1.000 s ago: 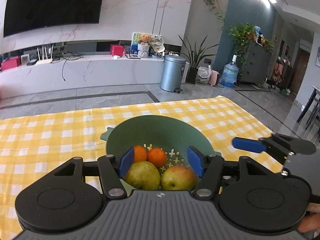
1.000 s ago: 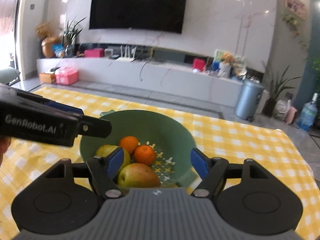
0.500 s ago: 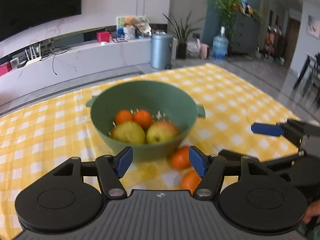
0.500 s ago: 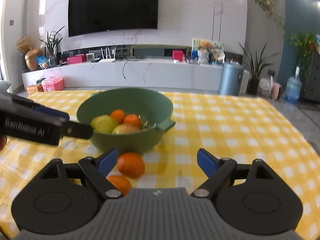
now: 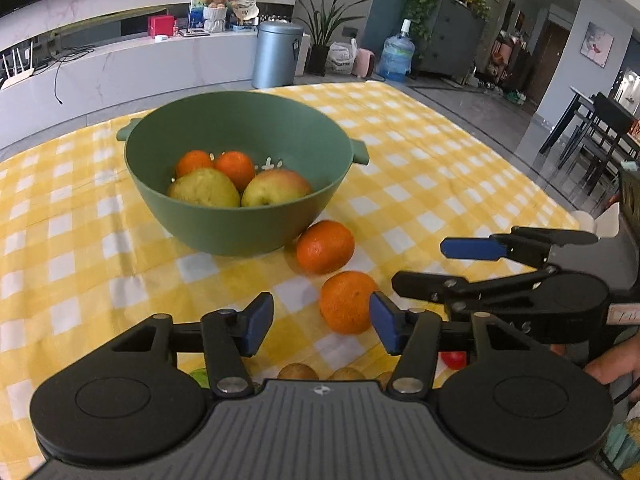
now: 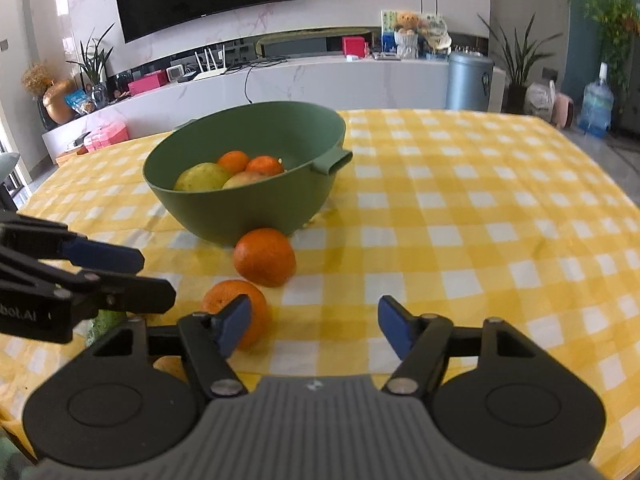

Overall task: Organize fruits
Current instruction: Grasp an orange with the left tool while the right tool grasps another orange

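A green bowl [image 5: 240, 236] [image 6: 240, 220] on the yellow checked cloth holds two oranges, a pear [image 5: 204, 189] and an apple [image 5: 276, 188]. Two more oranges lie on the cloth in front of it, the far orange [image 5: 325, 246] [image 6: 265, 256] and the near orange [image 5: 346, 302] [image 6: 236, 308]. My left gripper [image 5: 320, 322] [image 6: 136, 276] is closing. The near orange sits just past its tips by the right finger, untouched. My right gripper [image 6: 314, 320] [image 5: 448, 266] is closing too, over bare cloth, with the near orange behind its left finger.
Kiwis [image 5: 298, 371], a green fruit [image 5: 200, 376] [image 6: 104, 320] and a small red fruit [image 5: 454, 359] lie at the near edge under the grippers. The two grippers are close side by side. Bare cloth stretches to the right of the bowl [image 6: 460, 208].
Both grippers drew back from over the bowl and sank toward the cloth, bringing the two loose oranges into view. Both pairs of jaws widened, then narrowed.
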Available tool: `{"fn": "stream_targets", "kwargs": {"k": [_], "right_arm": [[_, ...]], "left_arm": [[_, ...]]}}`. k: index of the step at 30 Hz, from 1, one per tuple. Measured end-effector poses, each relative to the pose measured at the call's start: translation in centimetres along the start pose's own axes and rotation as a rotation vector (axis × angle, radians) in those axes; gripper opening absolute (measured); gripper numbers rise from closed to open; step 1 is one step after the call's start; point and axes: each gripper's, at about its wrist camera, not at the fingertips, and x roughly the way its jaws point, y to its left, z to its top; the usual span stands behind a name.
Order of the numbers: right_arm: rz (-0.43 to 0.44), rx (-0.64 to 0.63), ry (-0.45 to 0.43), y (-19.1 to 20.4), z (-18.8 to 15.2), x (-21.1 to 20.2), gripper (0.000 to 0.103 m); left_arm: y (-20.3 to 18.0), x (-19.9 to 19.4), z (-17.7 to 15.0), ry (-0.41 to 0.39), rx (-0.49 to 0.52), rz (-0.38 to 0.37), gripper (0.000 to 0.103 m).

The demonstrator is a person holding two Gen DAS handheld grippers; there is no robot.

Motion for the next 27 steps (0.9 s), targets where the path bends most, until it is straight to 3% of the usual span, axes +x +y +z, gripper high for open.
{"fn": "stream_targets", "kwargs": {"k": [4,9,15,22,27], "right_arm": [[0.004,0.017,-0.013,-0.2,0.1,-0.1,0.067],[-0.022,0.032,-0.034,-0.4,0.3,-0.3,0.067],[-0.059,0.05,-0.03,-0.6,0.4,0.0,0.067],[-0.072,0.062,-0.015,-0.9,0.5,0.4,0.067],[-0.075,0.051,-0.009,-0.7,0.4,0.5,0.067]], "left_arm": [[-0.7,0.4,-0.3,-0.004,0.032,-0.024,0.062],[-2.1,1.8,-0.7,0.026,0.105,-0.001,0.064],[-2.6,2.8,-0.8,0.01,0.12,0.029,0.065],[-3.7,4.5,-0.8,0.047,0.164,0.04,0.065],[-3.6,4.3,-0.7,0.042,0.153,0.038,0.052]]}}
